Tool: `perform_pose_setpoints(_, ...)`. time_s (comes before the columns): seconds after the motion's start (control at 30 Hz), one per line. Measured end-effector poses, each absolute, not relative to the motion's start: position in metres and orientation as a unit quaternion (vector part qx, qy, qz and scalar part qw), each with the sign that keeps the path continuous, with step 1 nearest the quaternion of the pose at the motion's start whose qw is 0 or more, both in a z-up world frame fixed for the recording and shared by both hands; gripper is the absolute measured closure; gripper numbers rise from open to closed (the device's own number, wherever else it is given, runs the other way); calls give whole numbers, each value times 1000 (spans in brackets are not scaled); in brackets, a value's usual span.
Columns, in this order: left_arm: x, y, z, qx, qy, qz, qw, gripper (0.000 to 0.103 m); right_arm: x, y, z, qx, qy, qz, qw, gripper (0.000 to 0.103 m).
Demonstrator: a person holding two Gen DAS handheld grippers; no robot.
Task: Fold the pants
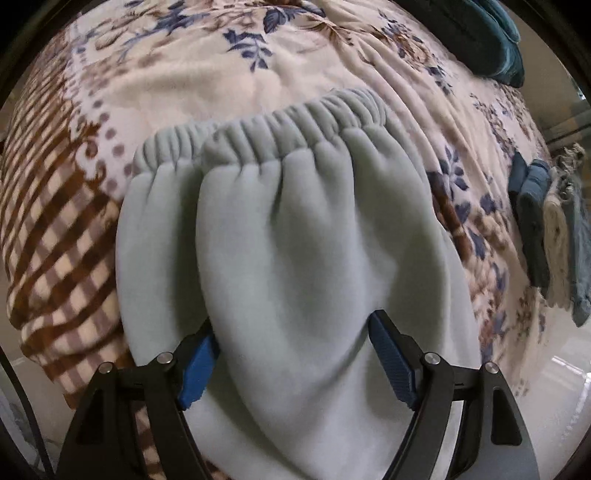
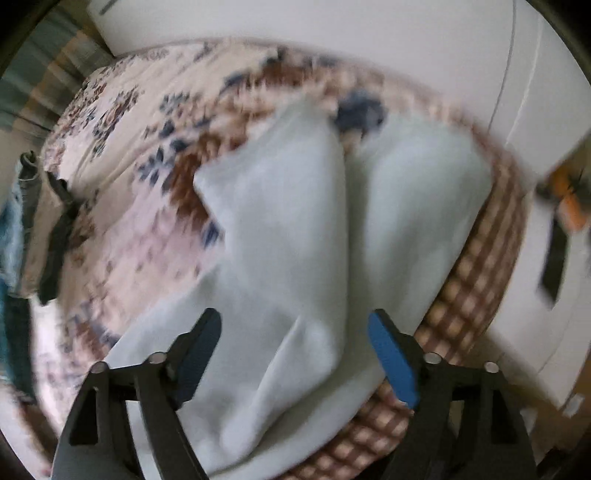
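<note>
Pale grey-green fleece pants (image 1: 288, 229) lie on a floral and checked blanket (image 1: 177, 74), with the elastic waistband (image 1: 280, 125) at the far end. My left gripper (image 1: 295, 354) points steeply down with its jaws wide. A thick bulge of the pants fills the gap, and a fold laps over the left blue pad (image 1: 199, 369). In the blurred right wrist view the two legs of the pants (image 2: 280, 221) run side by side toward the bed's edge. My right gripper (image 2: 295, 347) hovers open over them, its pads clear of the cloth.
Teal fabric (image 1: 491, 33) lies at the bed's far right corner. Folded blue and cream clothes (image 1: 554, 229) hang off the right side. The blanket's checked border (image 2: 476, 280) marks the bed edge, with a white surface (image 2: 369, 37) beyond. An orange object (image 2: 569, 199) shows at the right.
</note>
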State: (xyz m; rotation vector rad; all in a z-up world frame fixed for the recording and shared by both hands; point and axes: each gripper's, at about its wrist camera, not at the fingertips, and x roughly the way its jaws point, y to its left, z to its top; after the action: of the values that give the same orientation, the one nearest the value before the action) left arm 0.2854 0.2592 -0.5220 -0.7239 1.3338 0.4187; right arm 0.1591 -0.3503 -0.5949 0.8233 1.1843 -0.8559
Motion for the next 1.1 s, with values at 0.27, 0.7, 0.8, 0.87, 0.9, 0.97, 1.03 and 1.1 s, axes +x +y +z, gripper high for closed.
perform_pose_setpoints(0.27, 297, 253, -540, -283, 621, 189, 706, 26, 264, -362, -687, 94, 711, -347, 604, 48)
perform_pose_setpoints(0.7, 264, 227, -499, -199, 588, 151, 769, 87, 75, -455, -646, 488, 481, -449, 573, 84)
perform_pose_setpoints(0.8, 254, 242, -508, -239, 595, 143, 754, 82, 52, -440, -659, 534, 463, -455, 542, 52)
perform_pose_setpoints(0.87, 257, 253, -512, -279, 588, 131, 748, 75, 39, -425, -660, 566, 439, -448, 534, 41)
perform_pose_setpoints(0.9, 257, 255, -514, -286, 590, 127, 745, 68, 34, -415, -659, 584, 431, -441, 528, 41)
perform_pose_setpoints(0.97, 266, 264, -523, -308, 596, 122, 732, 64, 37, -398, -660, 599, 422, -422, 533, 40)
perform_pose_setpoints(1.03, 273, 269, -532, -322, 605, 125, 717, 63, 46, -377, -666, 600, 440, -395, 539, 40)
perform_pose_setpoints(1.1, 276, 272, -535, -337, 604, 130, 711, 64, 63, -358, -675, 584, 472, -364, 551, 45)
